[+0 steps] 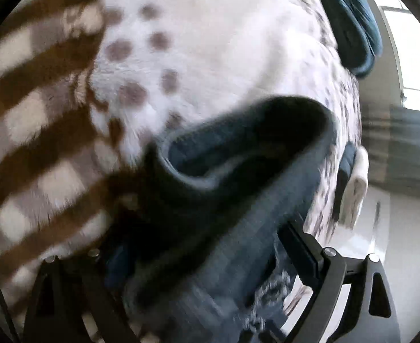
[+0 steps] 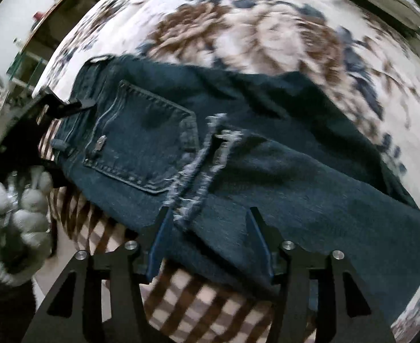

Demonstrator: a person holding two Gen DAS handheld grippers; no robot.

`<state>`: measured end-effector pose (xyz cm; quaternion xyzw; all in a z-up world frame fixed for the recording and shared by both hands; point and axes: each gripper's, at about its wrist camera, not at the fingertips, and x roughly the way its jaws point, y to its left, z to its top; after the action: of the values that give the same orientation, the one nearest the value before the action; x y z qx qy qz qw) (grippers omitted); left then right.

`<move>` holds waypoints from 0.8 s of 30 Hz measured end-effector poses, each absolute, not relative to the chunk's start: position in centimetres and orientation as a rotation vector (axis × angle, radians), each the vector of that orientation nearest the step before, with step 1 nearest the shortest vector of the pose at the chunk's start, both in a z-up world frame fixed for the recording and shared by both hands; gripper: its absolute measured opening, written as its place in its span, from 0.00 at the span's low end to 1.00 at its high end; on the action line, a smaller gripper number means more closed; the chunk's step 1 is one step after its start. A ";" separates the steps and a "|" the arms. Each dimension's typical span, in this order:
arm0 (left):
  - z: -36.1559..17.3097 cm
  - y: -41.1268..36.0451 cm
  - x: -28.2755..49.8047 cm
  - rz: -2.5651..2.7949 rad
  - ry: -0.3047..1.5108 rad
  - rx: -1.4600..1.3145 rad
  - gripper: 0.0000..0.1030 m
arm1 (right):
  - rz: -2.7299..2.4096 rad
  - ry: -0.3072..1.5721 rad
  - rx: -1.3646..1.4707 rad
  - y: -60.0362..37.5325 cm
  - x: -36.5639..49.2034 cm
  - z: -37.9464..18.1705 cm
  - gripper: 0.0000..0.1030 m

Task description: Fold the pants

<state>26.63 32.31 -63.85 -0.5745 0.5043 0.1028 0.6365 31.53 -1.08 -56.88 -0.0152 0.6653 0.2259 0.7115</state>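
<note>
Dark blue jeans point(image 2: 238, 154) lie folded on a patterned blanket point(image 2: 238, 37), back pocket point(image 2: 141, 140) up, with the frayed leg hem point(image 2: 198, 165) laid across the seat. My right gripper point(image 2: 207, 214) is open just above the jeans' near edge, its fingers either side of the denim without pinching it. My left gripper point(image 1: 198, 228) is shut on a thick fold of the jeans point(image 1: 238, 154), lifted close to the camera; it also shows at the left of the right wrist view point(image 2: 75, 104), at the waistband.
The blanket has a brown checked border point(image 1: 32, 131) and a floral middle. More dark cloth point(image 1: 350, 20) lies at the far side. A gloved hand point(image 2: 12, 214) holds the left gripper. A bright window point(image 1: 410, 57) and floor lie beyond the bed's edge.
</note>
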 end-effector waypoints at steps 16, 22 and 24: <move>-63.1 31.1 29.6 0.270 1.071 -1.229 0.89 | 0.346 1.522 0.168 -5.2 32.2 -57.3 0.55; -60.8 30.1 28.8 0.333 1.028 -1.145 0.44 | 0.296 1.496 0.216 -6.9 31.6 -56.5 0.55; -59.3 29.7 28.6 0.326 1.012 -1.097 0.27 | 0.262 1.481 0.250 -8.4 31.4 -56.0 0.55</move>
<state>28.63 29.68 -59.26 -0.4967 0.4581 0.1478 0.7222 31.40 -8.41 -56.02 0.1132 0.6707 0.1189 0.7233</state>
